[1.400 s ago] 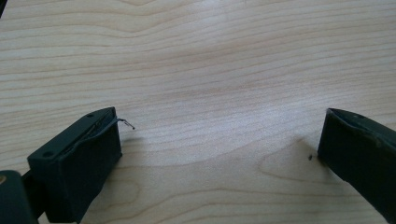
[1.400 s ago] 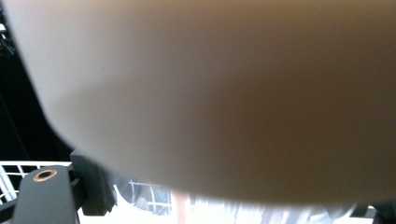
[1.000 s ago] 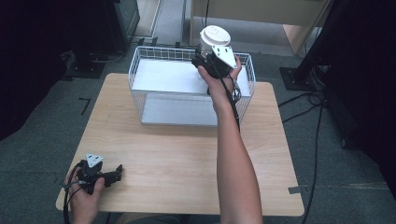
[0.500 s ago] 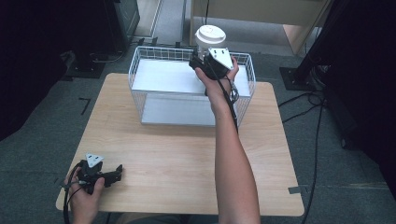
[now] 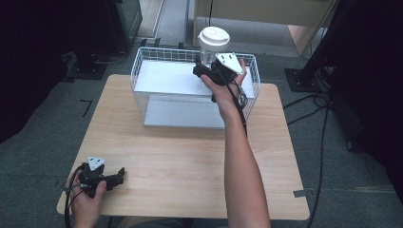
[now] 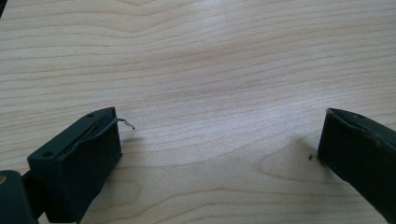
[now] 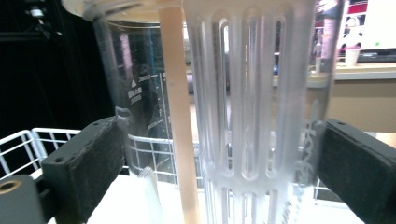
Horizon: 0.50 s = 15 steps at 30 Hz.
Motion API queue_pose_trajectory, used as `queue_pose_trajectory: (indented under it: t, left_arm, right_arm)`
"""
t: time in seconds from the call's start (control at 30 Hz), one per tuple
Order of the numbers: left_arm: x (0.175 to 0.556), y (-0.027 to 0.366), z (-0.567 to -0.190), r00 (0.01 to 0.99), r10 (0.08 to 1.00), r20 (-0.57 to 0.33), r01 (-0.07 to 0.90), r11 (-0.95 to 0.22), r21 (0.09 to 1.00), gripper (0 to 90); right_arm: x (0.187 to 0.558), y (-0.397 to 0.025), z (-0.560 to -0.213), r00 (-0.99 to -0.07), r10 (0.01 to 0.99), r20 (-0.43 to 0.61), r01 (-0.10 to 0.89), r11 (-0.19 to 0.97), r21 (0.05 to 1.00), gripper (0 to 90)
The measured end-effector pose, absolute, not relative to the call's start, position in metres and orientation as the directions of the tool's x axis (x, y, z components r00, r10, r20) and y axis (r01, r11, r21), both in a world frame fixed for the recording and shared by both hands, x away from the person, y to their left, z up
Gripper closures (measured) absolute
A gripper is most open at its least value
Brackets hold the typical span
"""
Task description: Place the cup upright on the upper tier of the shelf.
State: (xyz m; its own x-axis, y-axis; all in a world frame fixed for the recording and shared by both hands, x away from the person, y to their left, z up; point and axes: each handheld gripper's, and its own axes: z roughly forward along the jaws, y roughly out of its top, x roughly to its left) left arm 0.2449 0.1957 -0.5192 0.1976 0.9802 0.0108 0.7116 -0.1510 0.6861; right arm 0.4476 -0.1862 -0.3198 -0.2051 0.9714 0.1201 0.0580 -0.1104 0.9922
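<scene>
the right gripper (image 5: pixel 205 66) holds a clear jug (image 5: pixel 213 45) with a white lid, its jaws pressed against the jug's two sides, as the right gripper view shows (image 7: pixel 247 116). the jug hangs above the far right part of the wire basket (image 5: pixel 142 90), upright as far as i can tell, with its lid well above the basket's rim. whether its base is clear of the basket floor is hidden behind the hand.

the step in hand looks like carrying the jug at the basket, either setting it in or lifting it out; the pictures alone do not settle which. the next move calls for keeping the jug upright and moving it straight up or down, since the basket's far and right walls are near it.

inside the basket, the room to the left of the jug is open. the left gripper (image 5: pixel 107 179) rests well apart from the basket at the near left corner of the table (image 5: pixel 190 156), its jaws spread wide over bare wood (image 6: pixel 219 140).
</scene>
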Motion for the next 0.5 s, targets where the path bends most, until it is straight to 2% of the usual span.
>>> queue_pose_trajectory:
  t: [0.1,0.5]
  left_arm:
    - [0.245,0.195,-0.519,0.195,0.981,0.008,0.711,-0.147,0.688,0.0]
    - [0.245,0.196,-0.519,0.197,0.98,0.01,0.712,-0.15,0.686,0.0]
  right_arm:
    - [0.443,-0.189,-0.321,-0.215,0.971,0.107,0.062,-0.096,0.993,0.0]
    - [0.416,-0.204,-0.33,-0.238,0.967,0.09,0.055,-0.079,0.995,0.0]
